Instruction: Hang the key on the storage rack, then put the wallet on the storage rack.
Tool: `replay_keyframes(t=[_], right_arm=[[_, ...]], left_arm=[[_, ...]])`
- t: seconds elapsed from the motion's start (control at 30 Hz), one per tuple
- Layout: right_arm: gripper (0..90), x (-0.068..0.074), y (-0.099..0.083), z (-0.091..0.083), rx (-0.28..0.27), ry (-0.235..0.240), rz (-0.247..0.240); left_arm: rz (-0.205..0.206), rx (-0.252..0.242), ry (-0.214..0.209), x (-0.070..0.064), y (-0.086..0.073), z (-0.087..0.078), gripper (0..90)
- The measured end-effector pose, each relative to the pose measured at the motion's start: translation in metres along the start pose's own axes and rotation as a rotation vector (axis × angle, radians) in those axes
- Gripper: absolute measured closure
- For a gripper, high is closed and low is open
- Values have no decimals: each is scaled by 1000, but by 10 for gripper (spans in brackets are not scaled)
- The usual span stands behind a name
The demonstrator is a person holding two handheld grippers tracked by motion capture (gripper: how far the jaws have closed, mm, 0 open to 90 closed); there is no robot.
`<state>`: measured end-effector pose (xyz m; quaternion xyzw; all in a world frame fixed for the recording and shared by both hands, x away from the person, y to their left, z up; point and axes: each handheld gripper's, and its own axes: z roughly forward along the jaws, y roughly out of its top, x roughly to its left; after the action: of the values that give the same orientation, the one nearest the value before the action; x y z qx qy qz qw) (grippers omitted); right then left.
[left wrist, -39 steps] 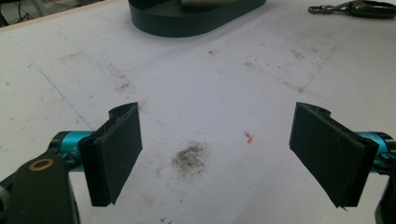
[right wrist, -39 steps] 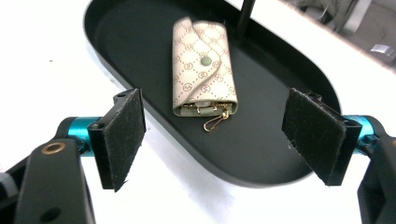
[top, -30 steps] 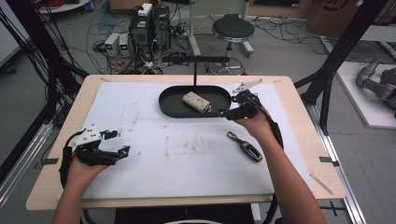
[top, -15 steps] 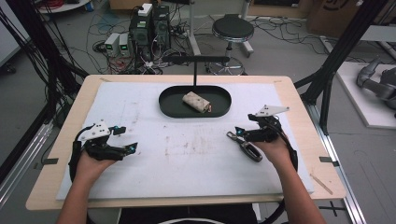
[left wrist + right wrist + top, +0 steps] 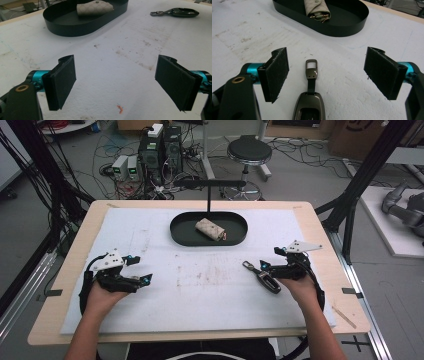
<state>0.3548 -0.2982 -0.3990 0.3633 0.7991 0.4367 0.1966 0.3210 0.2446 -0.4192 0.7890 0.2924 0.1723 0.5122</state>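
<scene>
My right gripper (image 5: 325, 75) has its 2 jaws spread wide around the key fob (image 5: 310, 105); my left gripper (image 5: 116, 80) gapes over bare mat.

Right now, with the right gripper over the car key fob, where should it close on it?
Grip the car key fob across its wide dark body, coming straight down with the right gripper, whose open jaws already straddle it. It lies flat on the white mat; its narrow strap and metal loop offer less to hold.
</scene>
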Motion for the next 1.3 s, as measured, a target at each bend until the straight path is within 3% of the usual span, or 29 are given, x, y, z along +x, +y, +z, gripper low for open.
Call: replay_keyframes(t=[0.47,0.83,1.3], right_arm=[[205,5,-1,4,26,7,-7],[212,13,-10,25,135,22,-29],[475,11,-19,56,262,22,-26]], left_arm=[[-6,-2,9,3,-1,-4,170],[-1,-2,21,1,0,-7,170],[-1,7,16,0,-2,-4,170]])
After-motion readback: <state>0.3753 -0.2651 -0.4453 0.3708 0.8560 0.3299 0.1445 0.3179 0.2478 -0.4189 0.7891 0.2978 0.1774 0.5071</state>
